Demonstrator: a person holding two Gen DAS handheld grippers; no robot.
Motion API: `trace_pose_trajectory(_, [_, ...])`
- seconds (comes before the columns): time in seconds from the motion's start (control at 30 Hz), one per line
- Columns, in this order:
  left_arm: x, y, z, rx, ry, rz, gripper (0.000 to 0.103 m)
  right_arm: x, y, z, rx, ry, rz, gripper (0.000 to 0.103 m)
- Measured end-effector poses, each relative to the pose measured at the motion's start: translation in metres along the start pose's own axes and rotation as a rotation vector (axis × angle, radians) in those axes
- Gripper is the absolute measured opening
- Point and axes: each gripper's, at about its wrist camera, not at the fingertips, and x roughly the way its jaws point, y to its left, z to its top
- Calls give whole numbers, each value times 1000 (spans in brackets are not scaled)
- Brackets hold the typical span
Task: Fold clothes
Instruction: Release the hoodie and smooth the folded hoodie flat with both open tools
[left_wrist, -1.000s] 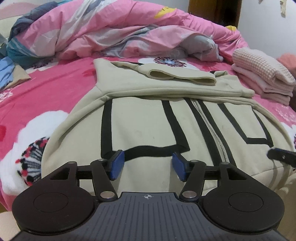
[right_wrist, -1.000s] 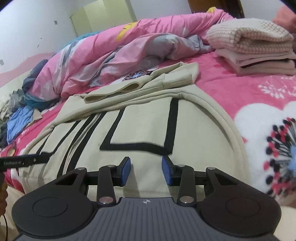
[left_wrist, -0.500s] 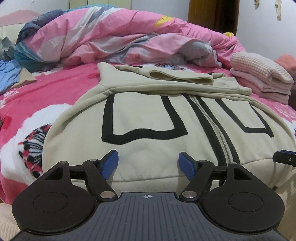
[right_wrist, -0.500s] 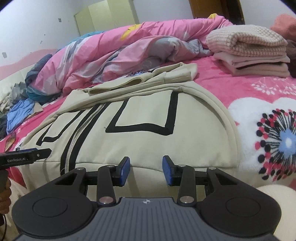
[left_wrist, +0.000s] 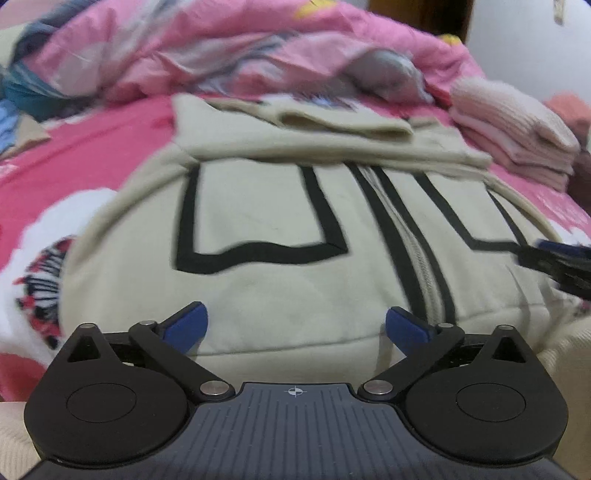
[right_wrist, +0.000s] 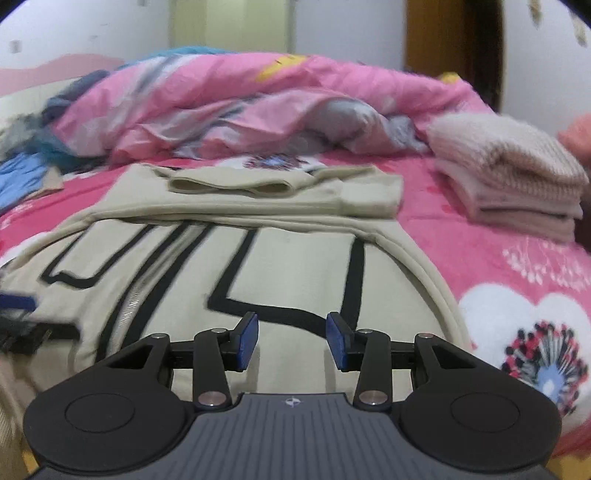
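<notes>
A beige zip hoodie (left_wrist: 280, 206) with black line trim lies flat on the pink bed, its sleeves folded across the top. My left gripper (left_wrist: 294, 326) hovers at the hoodie's near hem, jaws opening wide, nothing between the blue pads. In the right wrist view the same hoodie (right_wrist: 295, 266) fills the middle, and my right gripper (right_wrist: 291, 341) stands partly open over its right half, pads apart and empty. The right gripper's tip (left_wrist: 554, 262) shows at the left wrist view's right edge. The left gripper's tip (right_wrist: 18, 314) shows at the right wrist view's left edge.
A rumpled pink duvet (left_wrist: 221, 55) is heaped behind the hoodie. A stack of folded pink knitwear (right_wrist: 509, 173) sits at the right. Blue and grey clothes (right_wrist: 26, 170) lie at the far left. The pink floral bedspread (right_wrist: 517, 280) surrounds the hoodie.
The left jaws have spread from half open to wide. My right gripper has swung so the hoodie now lies straight ahead, and its tip has come further over the hoodie.
</notes>
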Motion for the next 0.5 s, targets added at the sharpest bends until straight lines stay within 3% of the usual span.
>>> trace_pose_trajectory(0.03, [1, -4, 0, 11, 4, 19, 103, 8, -1, 0, 18, 15, 2, 44])
trace_pose_trajectory(0.17, [3, -8, 1, 7, 13, 49, 103, 15, 5, -4, 0, 19, 7, 71])
trace_pose_trajectory(0.3, [3, -6, 3, -19, 23, 51, 103, 14, 12, -7, -26, 29, 4, 84])
trace_pose_trajectory(0.37, [3, -6, 3, -25, 27, 52, 103, 14, 12, -6, -16, 53, 29, 103])
trace_pose_trajectory(0.5, [4, -7, 4, -36, 33, 62, 103, 13, 18, -8, -24, 67, 13, 103])
